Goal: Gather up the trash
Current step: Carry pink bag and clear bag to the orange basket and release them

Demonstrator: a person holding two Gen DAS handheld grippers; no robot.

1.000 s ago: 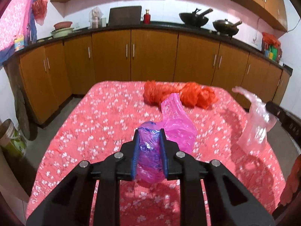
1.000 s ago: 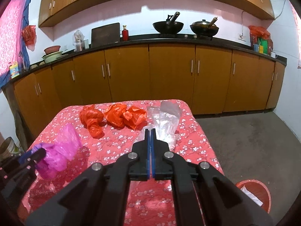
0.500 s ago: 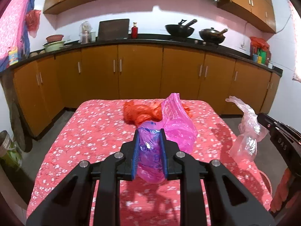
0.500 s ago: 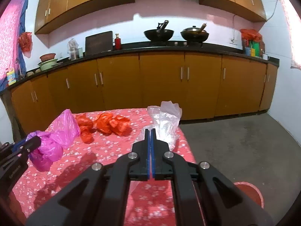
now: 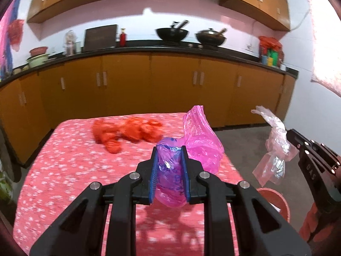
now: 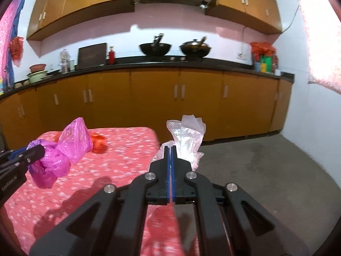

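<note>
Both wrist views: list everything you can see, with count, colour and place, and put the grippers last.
pink bag: one, pink and purple, held in the left gripper above the table
clear bag: one, see-through, pinched in the right gripper past the table's edge
orange bags: a blurred heap, count unclear, orange, far side of the table
table: one, red flowered cloth, centre
bin: one, red, on the floor right of the table
woks: two, black, on the counter
cabinets: brown, along the wall
left gripper: one, black, blue pads
right gripper: one, black, blue pads
</note>
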